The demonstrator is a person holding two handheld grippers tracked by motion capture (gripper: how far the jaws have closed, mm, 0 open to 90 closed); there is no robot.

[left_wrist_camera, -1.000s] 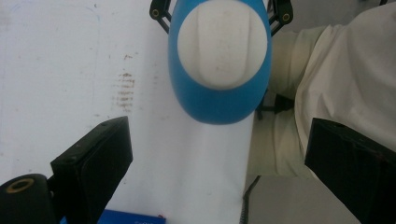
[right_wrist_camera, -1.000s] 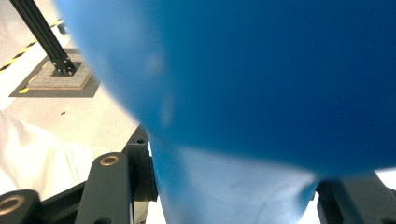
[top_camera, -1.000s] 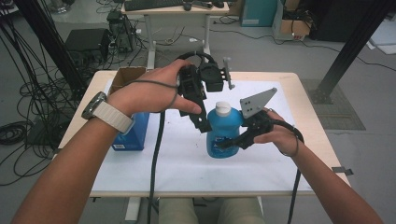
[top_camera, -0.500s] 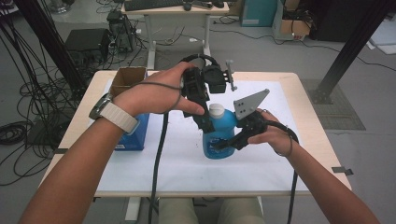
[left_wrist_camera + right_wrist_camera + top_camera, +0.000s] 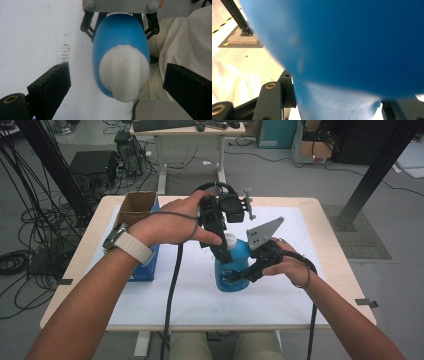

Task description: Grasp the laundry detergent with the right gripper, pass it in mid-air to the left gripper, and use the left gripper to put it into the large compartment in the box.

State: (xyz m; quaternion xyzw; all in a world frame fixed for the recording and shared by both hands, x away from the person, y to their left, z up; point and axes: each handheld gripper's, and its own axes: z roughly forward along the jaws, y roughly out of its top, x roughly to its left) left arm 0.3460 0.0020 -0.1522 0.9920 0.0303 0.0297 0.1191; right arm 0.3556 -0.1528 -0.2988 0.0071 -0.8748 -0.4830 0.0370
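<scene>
At centre of white mat (image 5: 200,305), standing roughly upright: blue bottle (image 5: 241,256), white cap (image 5: 123,72) on top, base resting on or just above the mat; cannot tell which.

Gripping the bottle's lower body from 4 o'clock: right gripper (image 5: 239,276), jaws clenched on the blue wall, seen pressing at both flanks in the right gripper view.

Hovering over the cap from 11 o'clock: left gripper (image 5: 223,254), jaws released, standing wide at 8 and 4 o'clock of the cap in the left gripper view, touching neither side.

Lying well apart at 9 o'clock of the bottle: open carton (image 5: 136,209) at the mat's edge, on the table (image 5: 75,285).

Risks, judged:
- Closing the left jaws off-centre, catching one shoulder of the rounded cap and skidding off it.
- Twisting the cap against too light a hold below, spinning the whole bottle inside the right jaws instead of loosening anything.
- Squeezing the soft wall too hard while the cap is loosening, pushing liquid up and over the mat.
- Pulling upward at a slant, tipping the bottle toward 9 o'clock.
</scene>
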